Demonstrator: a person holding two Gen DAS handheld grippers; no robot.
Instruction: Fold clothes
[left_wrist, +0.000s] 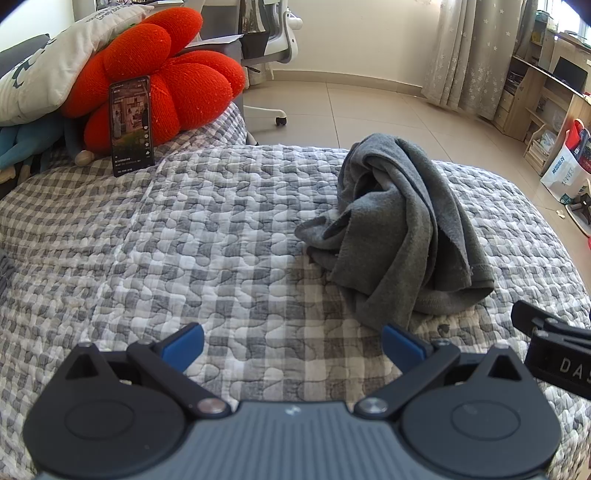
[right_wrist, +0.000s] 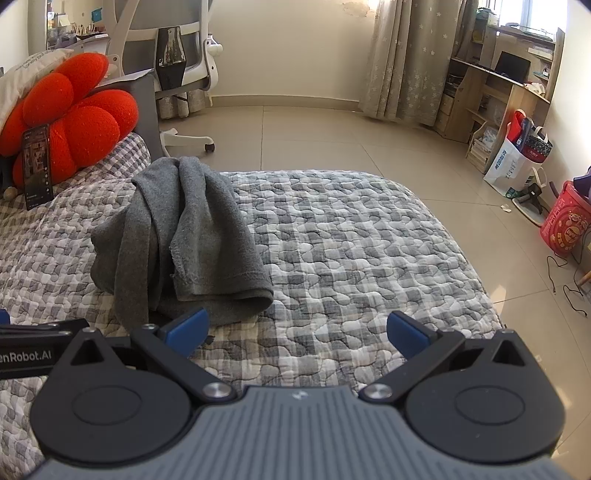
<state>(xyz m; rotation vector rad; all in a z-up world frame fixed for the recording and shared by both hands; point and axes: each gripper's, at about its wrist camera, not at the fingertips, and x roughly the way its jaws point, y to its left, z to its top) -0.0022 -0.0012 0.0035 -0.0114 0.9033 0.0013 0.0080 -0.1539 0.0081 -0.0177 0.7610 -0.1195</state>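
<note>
Blue pads of the left hand-held gripper (left_wrist: 291, 345) stood spread wide with nothing between them, low over the checked quilt (left_wrist: 184, 240). The right hand-held gripper (right_wrist: 297, 332) was likewise spread and empty, level with the left and close beside it; each showed at the edge of the other's view. Both pointed forward along the bed, tilted slightly down.

The grey garment (left_wrist: 402, 229) lay in a crumpled, partly upright heap on the quilt just ahead: forward-right of the left hand-held gripper, forward-left of the right one. A hemmed edge drooped nearest the right gripper's left pad; contact could not be confirmed.

Judgement: folding not yet begun; the step in hand was the approach to the first grasp. The next move likely calls for pinching two separate edges or corners and spreading the heap flat.

A phone (left_wrist: 131, 125) leaned against a red cushion (left_wrist: 162, 74), well apart.
</note>
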